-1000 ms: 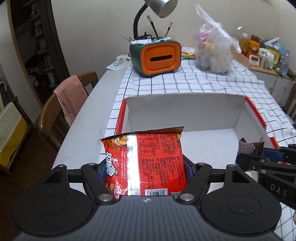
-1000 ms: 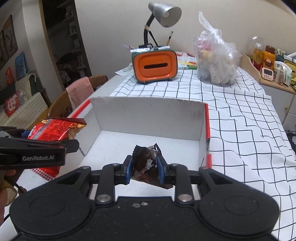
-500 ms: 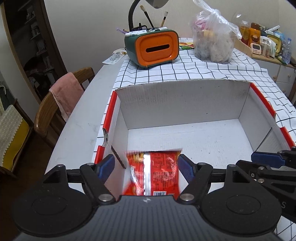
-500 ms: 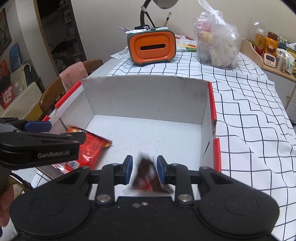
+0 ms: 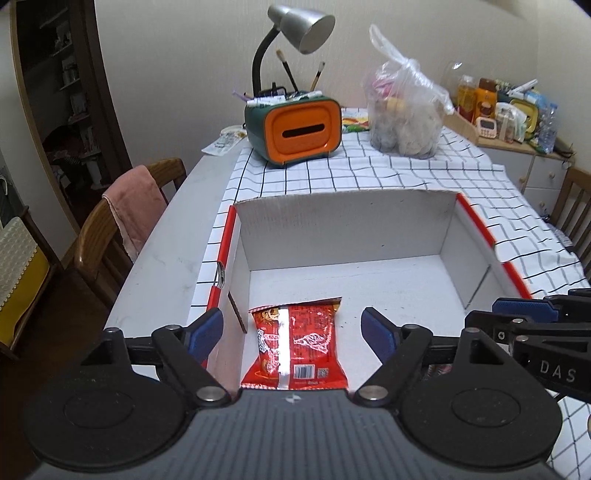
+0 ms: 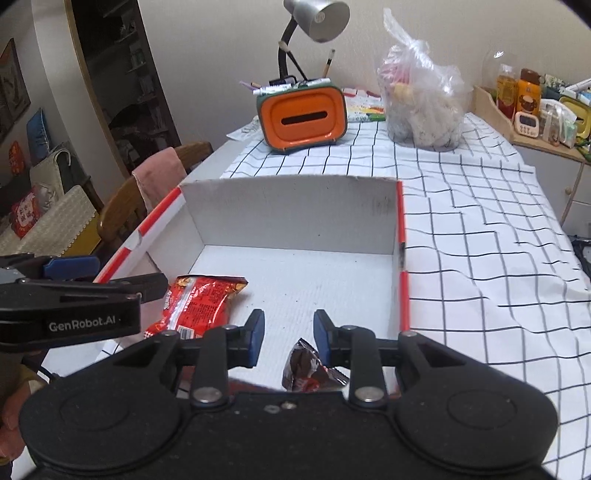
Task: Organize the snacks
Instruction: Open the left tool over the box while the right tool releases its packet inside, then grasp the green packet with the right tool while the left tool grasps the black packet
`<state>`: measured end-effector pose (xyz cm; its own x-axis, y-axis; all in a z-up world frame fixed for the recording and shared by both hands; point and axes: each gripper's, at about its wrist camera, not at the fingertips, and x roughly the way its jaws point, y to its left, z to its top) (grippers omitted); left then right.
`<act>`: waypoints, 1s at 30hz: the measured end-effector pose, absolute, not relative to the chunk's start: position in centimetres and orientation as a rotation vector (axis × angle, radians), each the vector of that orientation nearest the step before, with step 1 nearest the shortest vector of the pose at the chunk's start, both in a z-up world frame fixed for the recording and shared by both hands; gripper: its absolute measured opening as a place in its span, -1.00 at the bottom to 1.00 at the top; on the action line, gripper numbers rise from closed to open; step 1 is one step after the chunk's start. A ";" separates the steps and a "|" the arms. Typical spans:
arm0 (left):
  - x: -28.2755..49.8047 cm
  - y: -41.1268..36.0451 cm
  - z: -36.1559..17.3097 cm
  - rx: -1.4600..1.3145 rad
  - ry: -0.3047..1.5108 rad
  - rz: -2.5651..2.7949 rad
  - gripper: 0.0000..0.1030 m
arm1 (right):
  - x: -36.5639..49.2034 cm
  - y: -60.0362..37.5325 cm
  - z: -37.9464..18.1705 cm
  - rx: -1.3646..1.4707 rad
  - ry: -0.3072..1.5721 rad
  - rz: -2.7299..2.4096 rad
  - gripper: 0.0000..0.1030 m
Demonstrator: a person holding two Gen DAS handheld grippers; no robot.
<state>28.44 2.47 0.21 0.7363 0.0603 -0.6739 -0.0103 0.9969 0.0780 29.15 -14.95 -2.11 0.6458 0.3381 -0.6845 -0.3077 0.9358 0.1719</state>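
A white cardboard box (image 5: 347,225) with red rims sits on the checked tablecloth; it also shows in the right wrist view (image 6: 291,214). A red snack packet (image 5: 299,347) lies flat on the box floor at its near left, also seen in the right wrist view (image 6: 199,306). A small dark brown snack packet (image 6: 308,371) lies on the box floor at the near right. My left gripper (image 5: 291,332) is open above the red packet, not touching it. My right gripper (image 6: 288,338) is open above the brown packet.
An orange and green pen holder (image 5: 295,133) with a desk lamp (image 5: 299,26) stands at the table's far end. A clear plastic bag of items (image 5: 404,122) sits beside it. A wooden chair with a pink towel (image 5: 133,206) is at the left. A shelf of bottles (image 6: 528,99) is at the right.
Both grippers opened and dropped their packets into the box: the red packet now lies at the left and the brown one at the right. Both grippers have drawn back and up.
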 end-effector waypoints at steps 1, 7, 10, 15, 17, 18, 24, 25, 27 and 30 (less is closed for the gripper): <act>28.0 2.5 0.4 0.068 0.736 0.034 0.59 | 28.8 -15.1 -1.8 0.040 0.781 0.368 -0.46; 24.9 2.5 1.5 0.057 0.702 0.001 0.60 | 25.9 -15.6 -0.3 0.039 0.744 0.405 -0.43; 23.2 2.7 2.1 0.049 0.681 -0.011 0.65 | 24.4 -16.0 0.2 0.042 0.728 0.417 -0.35; 20.4 3.2 2.6 0.030 0.667 -0.031 0.66 | 21.9 -16.8 0.8 0.058 0.699 0.443 0.09; 19.2 3.4 2.6 0.029 0.661 -0.032 0.67 | 20.9 -17.0 0.8 0.058 0.691 0.451 0.60; 18.6 3.5 2.5 0.025 0.660 -0.037 0.68 | 20.3 -17.2 0.8 0.056 0.687 0.455 0.77; 15.4 4.5 1.8 0.000 0.666 -0.061 0.76 | 16.9 -17.6 0.5 0.034 0.670 0.472 0.93; 14.8 4.7 1.6 -0.006 0.668 -0.064 0.82 | 16.4 -17.6 0.4 0.027 0.673 0.477 0.95; 13.9 5.0 1.1 -0.018 0.670 -0.071 0.92 | 15.4 -17.8 0.1 0.018 0.680 0.480 0.99; 13.0 5.4 0.2 -0.031 0.696 -0.081 0.93 | 14.6 -18.0 -1.0 0.000 0.719 0.476 0.99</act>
